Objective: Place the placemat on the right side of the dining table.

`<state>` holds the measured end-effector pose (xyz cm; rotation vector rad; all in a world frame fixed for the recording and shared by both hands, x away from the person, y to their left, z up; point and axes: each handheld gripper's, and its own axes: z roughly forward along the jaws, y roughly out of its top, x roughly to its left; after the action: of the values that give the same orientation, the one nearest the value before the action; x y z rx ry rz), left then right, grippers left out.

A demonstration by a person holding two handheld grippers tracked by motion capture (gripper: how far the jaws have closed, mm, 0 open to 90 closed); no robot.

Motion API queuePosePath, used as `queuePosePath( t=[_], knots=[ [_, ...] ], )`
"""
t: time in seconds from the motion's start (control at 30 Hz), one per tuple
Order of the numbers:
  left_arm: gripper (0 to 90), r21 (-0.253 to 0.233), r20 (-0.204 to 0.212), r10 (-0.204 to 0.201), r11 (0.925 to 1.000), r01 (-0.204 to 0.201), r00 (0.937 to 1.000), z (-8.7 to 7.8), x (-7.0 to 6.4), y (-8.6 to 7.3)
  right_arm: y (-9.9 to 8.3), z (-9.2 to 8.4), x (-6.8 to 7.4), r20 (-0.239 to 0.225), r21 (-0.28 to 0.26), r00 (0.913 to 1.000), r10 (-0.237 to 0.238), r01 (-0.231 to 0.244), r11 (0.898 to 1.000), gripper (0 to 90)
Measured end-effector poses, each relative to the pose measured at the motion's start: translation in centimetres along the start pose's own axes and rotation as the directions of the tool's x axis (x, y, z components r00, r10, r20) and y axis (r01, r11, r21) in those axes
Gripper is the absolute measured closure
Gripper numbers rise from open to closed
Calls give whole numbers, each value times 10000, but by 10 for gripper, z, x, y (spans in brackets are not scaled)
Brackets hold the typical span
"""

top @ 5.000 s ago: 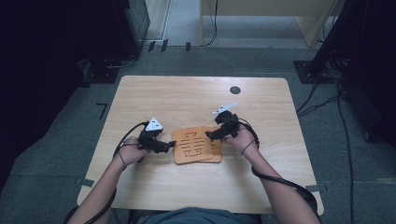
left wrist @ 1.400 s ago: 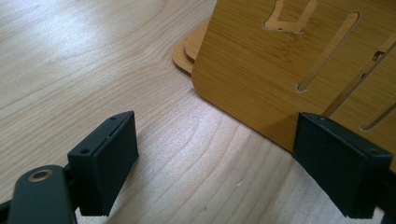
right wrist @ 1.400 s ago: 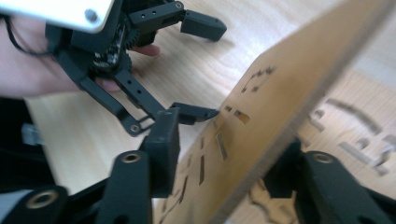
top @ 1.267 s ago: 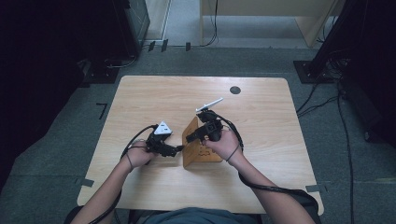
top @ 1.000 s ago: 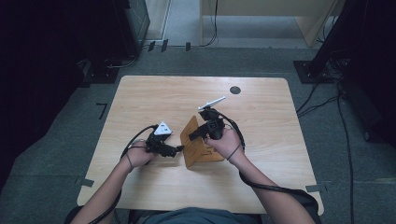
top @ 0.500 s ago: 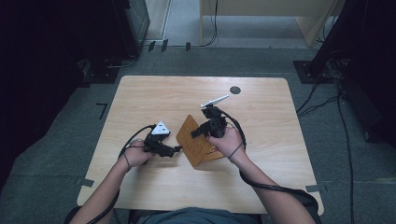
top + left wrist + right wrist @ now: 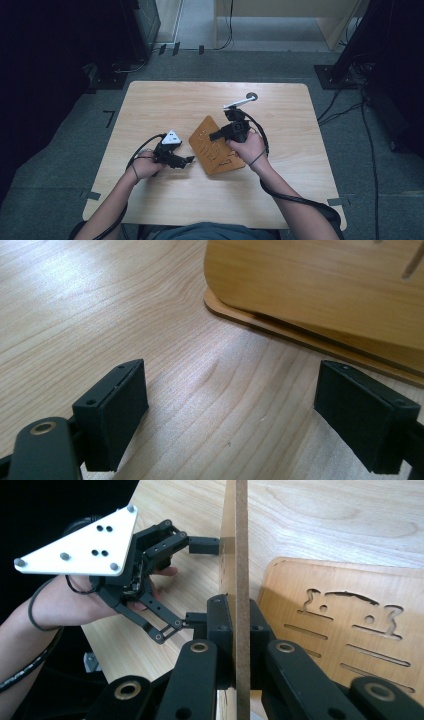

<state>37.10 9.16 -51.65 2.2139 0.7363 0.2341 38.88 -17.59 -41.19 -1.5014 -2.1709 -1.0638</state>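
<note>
Two thin wooden boards with cut-out shapes sit mid-table. My right gripper [image 7: 219, 135] is shut on the upper board [image 7: 216, 156], its jaws having just closed further on the board's edge [image 7: 242, 555]. That board is tilted up off the lower board [image 7: 345, 605], which lies flat. To their left my left gripper [image 7: 189, 161] stands open just above the table with nothing between its pads. The boards' near corner [image 7: 280, 325] lies just ahead of it. The right gripper view also shows the left gripper [image 7: 200, 582] beyond the raised board.
The light wooden table [image 7: 150, 110] has a round cable hole [image 7: 252, 96] at the back right of centre. Bare tabletop lies all round the boards. Dark equipment and cables stand on the floor beyond the table's far corners.
Five seconds ago both boards lay flat with a gripper at each side. The right gripper has since raised the upper board, which has tipped further left in the last second. The left gripper has drawn back leftwards.
</note>
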Motion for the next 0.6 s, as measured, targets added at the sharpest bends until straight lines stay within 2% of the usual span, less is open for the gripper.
queuePosePath(
  t=[0.07,0.3,0.33,0.37,0.6],
  knots=[
    [129,1,-14,46,10000,-46,10000,0,0,0,1,-3,-3,-7,-112,10000,61,-62,9999,875],
    [129,-15,-9,97,10000,-97,10000,0,0,0,3,-12,-3,273,-514,9995,-178,192,9985,875],
    [129,-34,-6,117,9999,-117,9999,1,-1,-1,3,-14,-2,495,-590,9983,-292,321,9977,876],
    [129,-34,-6,117,9999,-117,9999,1,-1,-1,3,-14,-2,495,-590,9983,-292,321,9977,876],
    [129,-41,-34,275,9996,-275,9996,1,-1,-1,3,-21,0,1263,-783,9898,-658,761,9940,875]
  ],
)
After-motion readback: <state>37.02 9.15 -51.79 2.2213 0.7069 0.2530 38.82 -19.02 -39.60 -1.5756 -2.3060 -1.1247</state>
